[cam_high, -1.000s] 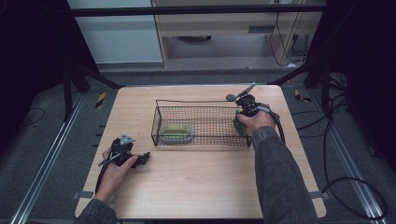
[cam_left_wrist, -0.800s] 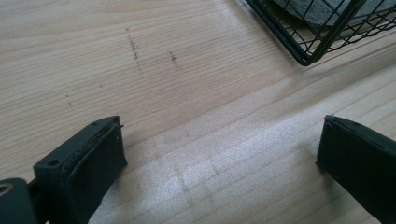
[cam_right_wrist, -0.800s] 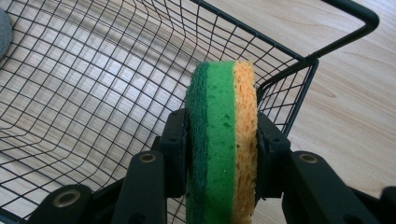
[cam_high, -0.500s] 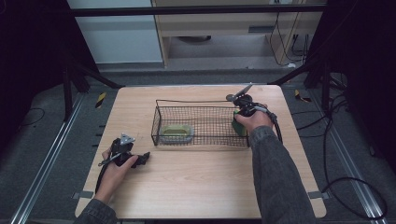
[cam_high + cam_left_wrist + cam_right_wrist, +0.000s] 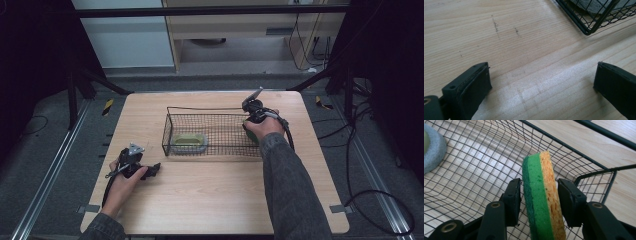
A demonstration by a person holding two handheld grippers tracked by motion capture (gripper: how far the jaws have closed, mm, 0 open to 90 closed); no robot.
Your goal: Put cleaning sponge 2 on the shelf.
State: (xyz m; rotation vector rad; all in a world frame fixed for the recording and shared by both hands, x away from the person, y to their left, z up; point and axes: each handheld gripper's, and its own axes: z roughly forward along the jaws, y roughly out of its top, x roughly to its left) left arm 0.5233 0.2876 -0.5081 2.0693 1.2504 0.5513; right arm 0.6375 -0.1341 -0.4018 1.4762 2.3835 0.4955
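Note:
A green and orange sponge (image 5: 541, 195) stands on edge between the pads of my right gripper (image 5: 539, 185), inside the right end of a black wire basket (image 5: 210, 108). The jaws have just been opening; a thin gap shows beside the orange face, so the pads no longer press it. In the high view, the right gripper (image 5: 251, 129) points down into the basket under the hand. A second sponge, grey with a green top (image 5: 189, 142), lies at the basket's left end. My left gripper (image 5: 151, 170) rests on the table left of the basket, open and holding nothing (image 5: 544, 75).
The wooden table (image 5: 210, 200) has bare surface in front of the basket and along its far edge. A basket corner (image 5: 587, 31) lies just ahead of the left gripper. Cables trail off the table's right side (image 5: 370, 195).
The right hand has edged slightly left at the basket's right end. The left hand and gripper have stayed where they were.

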